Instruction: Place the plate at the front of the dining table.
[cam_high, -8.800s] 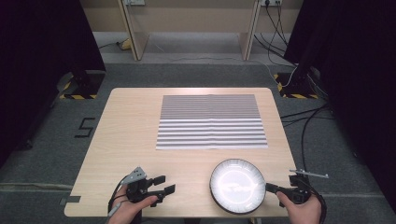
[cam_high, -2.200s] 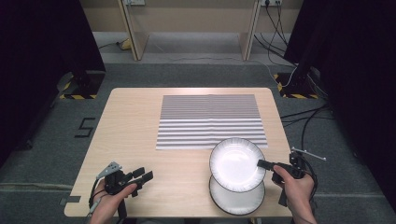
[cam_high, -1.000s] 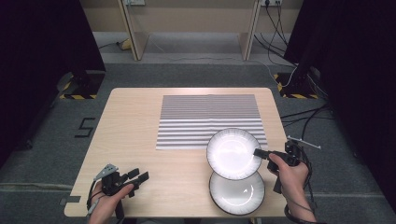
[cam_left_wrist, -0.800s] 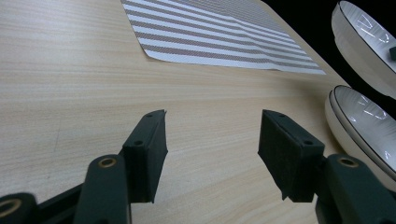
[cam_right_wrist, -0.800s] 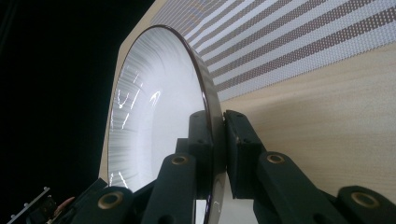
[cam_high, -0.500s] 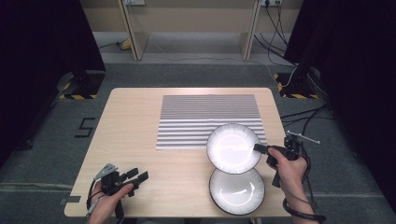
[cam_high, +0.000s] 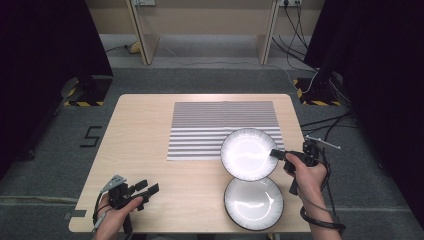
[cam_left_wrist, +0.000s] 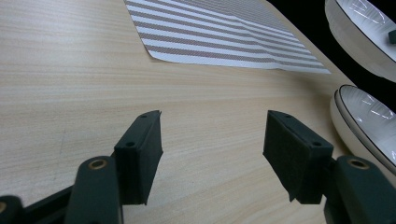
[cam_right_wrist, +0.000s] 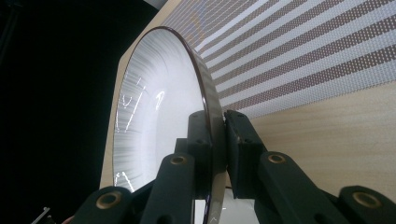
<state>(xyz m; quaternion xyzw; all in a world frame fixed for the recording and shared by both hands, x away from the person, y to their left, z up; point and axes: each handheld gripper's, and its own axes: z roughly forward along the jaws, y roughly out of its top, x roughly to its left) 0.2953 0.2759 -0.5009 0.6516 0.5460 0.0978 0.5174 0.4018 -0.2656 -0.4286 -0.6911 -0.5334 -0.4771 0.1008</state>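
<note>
Lifted off the stack since the earlier frames, the upper plate (cam_high: 248, 153) now hangs over the near right corner of the striped mat (cam_high: 222, 130), carried by the right gripper (cam_high: 276, 154), whose jaws are clamped on its right rim. The lower plate (cam_high: 253, 203) rests on the tabletop (cam_high: 145, 145) below. The plate looks glazed, stiff, fairly heavy and breakable; held at one edge it will likely want to sag or slip, so a deep bite on the rim seems wise. The left gripper (cam_high: 146, 188) sits near the front left edge; its jaws have just been opening and hold nothing.
</note>
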